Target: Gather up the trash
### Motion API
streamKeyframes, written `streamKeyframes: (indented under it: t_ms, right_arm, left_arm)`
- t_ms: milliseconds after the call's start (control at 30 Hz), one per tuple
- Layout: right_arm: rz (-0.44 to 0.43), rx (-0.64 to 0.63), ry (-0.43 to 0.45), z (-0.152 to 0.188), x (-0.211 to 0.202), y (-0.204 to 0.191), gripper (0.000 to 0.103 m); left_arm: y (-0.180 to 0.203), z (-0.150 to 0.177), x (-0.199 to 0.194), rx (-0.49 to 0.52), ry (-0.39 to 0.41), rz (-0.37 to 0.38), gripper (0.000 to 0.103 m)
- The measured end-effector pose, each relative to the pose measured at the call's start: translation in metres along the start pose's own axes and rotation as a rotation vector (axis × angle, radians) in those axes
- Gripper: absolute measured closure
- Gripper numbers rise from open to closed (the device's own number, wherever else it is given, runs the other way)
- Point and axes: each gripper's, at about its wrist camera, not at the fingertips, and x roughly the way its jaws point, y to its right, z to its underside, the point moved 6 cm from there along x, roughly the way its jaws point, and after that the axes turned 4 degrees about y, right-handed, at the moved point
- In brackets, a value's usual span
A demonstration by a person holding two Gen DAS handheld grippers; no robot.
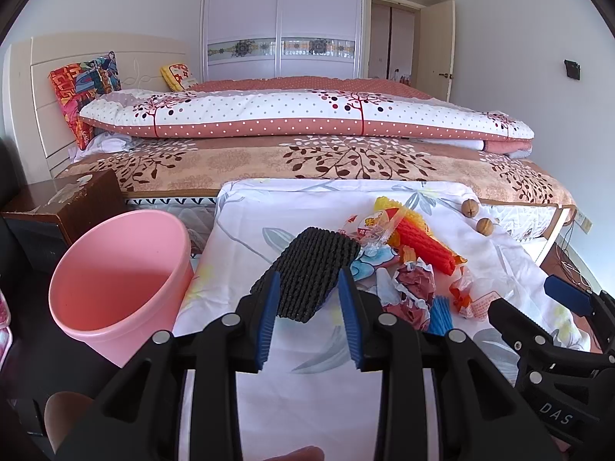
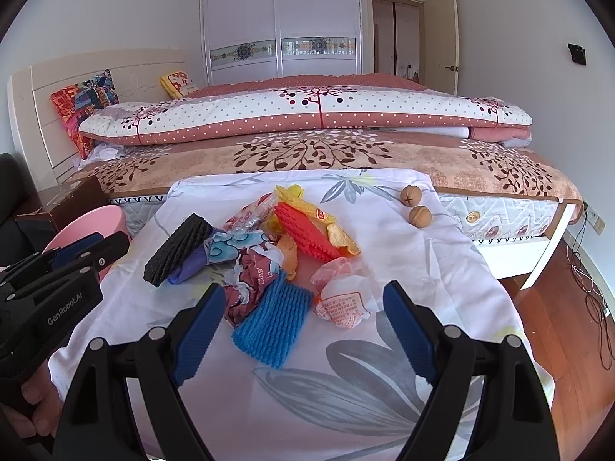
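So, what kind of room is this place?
A home bedroom, most likely: a made bed with a headboard, a folded quilt on it, and a sliding-door wardrobe behind.

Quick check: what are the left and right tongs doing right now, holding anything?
Left tongs: open, straddling the black foam net's near end, not gripping it.
Right tongs: wide open, empty, above the blue foam net.
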Motion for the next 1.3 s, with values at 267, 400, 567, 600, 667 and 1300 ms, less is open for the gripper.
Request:
streamKeyframes:
  t_ms: [267, 400, 567, 600, 667, 1300]
  right_arm:
    - [-0.003, 0.015, -0.004, 0.000, 0.000, 0.003, 0.020]
    - [-0.005, 0.014, -0.004, 0.000, 0.000, 0.003, 0.020]
    - [-0.002, 0.021, -0.012, 0.001, 0.002, 0.005, 0.020]
    - [-0.001, 0.023, -0.015, 0.001, 0.003, 0.006, 0.020]
    - [0.005, 0.028, -0.022, 0.002, 0.005, 0.007, 0.020]
    - [-0.015, 0.071, -0.065, 0.005, 0.015, 0.019, 0.025]
  left_arm:
    - [0.000, 0.001, 0.000, 0.006, -0.003, 0.004, 0.071]
    - [0.000, 0.002, 0.001, 0.006, -0.010, 0.007, 0.071]
    - [0.002, 0.004, 0.003, 0.004, -0.023, 0.014, 0.071]
    - [0.002, 0.004, 0.003, 0.006, -0.024, 0.013, 0.071]
    - [0.003, 0.004, 0.004, 0.009, -0.024, 0.013, 0.071]
    - [-0.005, 0.005, 0.012, 0.003, -0.055, 0.051, 0.071]
